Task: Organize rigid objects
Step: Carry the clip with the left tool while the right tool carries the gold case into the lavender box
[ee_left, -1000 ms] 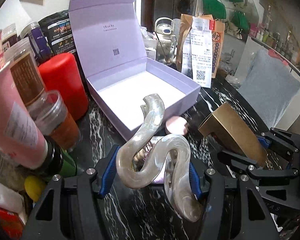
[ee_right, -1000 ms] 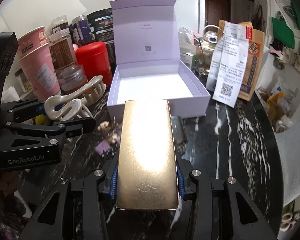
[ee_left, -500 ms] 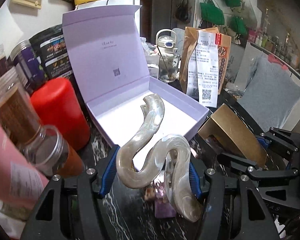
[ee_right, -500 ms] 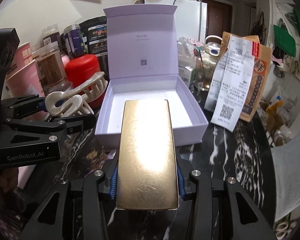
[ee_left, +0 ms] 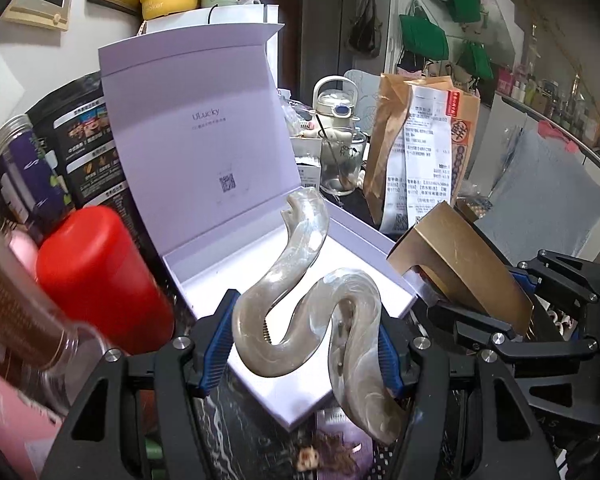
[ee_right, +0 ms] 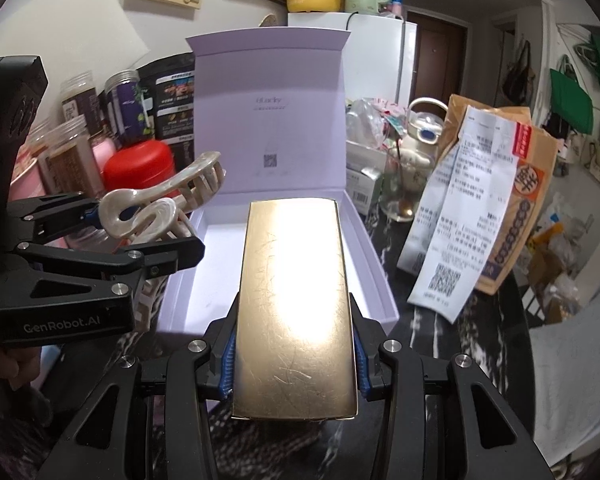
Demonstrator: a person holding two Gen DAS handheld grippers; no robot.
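Observation:
My left gripper [ee_left: 306, 344] is shut on a pearly white hair claw clip [ee_left: 300, 304], held above the near corner of an open lilac gift box [ee_left: 204, 264]. The clip also shows in the right wrist view [ee_right: 160, 208], at the box's left wall. My right gripper [ee_right: 294, 352] is shut on a flat gold box [ee_right: 296, 300], held level over the front edge of the lilac box [ee_right: 380, 280]. The gold box shows at the right in the left wrist view [ee_left: 460, 264]. The lilac box's lid stands upright at the back and its white floor is bare.
A red canister [ee_left: 96, 276] and jars [ee_left: 16, 184] crowd the left of the box. A brown paper bag with receipts [ee_right: 484, 208] and a glass jar [ee_left: 340, 164] stand to its right. Small items lie on the black marble table [ee_left: 328, 452] below my left gripper.
Both grippers have risen and moved forward towards the lilac box with their objects. The clip and the gold box now hang over the box's front part.

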